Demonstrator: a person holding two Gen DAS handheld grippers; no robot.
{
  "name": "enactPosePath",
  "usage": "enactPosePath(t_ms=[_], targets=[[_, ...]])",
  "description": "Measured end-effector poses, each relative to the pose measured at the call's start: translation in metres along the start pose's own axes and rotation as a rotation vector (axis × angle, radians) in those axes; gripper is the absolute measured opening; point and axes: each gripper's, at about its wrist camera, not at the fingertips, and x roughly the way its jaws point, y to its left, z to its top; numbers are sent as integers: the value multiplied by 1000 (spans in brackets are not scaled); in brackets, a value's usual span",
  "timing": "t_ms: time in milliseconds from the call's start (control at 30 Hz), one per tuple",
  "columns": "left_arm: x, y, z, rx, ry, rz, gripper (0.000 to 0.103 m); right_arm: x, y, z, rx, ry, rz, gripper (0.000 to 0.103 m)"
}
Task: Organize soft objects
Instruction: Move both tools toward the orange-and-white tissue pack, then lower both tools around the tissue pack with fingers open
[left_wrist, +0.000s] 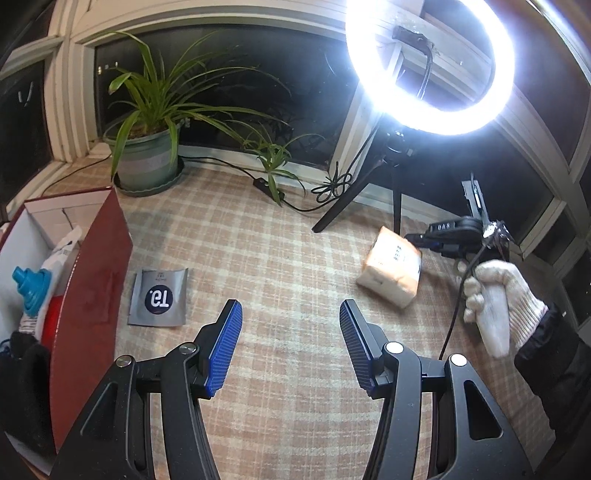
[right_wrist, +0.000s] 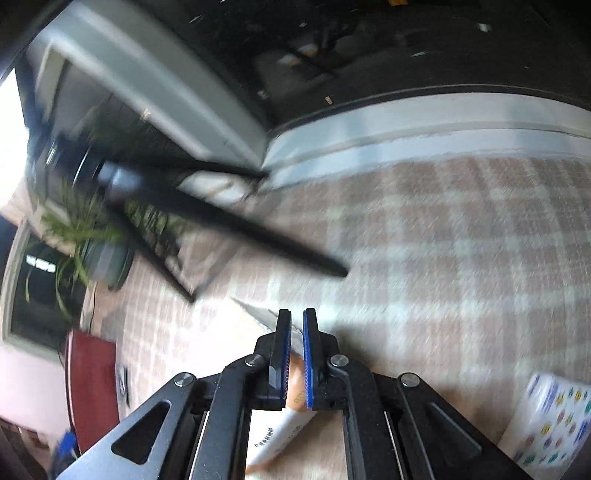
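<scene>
Checked cloth covers the tabletop (left_wrist: 280, 236) on which we work, with dark windows behind. Nearest us, our left claw (left_wrist: 291, 314) hangs released above bare cloth, nothing between its blue pads. To its left lies a grey sachet (left_wrist: 159, 297), flat beside the red box (left_wrist: 88, 288) that already holds a few things. Further right, our right claw (right_wrist: 296, 325) is clenched on the orange tissue pack (right_wrist: 293, 397), pinching only its soft wrapper. We judge this grip thin: the film could slide out or tear on lifting, dropping the pack. Beyond stands the ring light (left_wrist: 430, 66) on its tripod; a careless swing toward the box could clip a leg.
</scene>
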Motion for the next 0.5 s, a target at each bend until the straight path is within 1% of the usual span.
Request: enactPosePath(t_ms=[333, 467, 500], targets=[[-1, 14, -13, -48, 22, -22, 54, -1, 46, -72, -149, 105, 32, 6], [1, 20, -22, -71, 40, -43, 54, -2, 60, -95, -187, 125, 41, 6], [3, 22, -25, -80, 46, -61, 54, -4, 64, -100, -195, 130, 50, 6]])
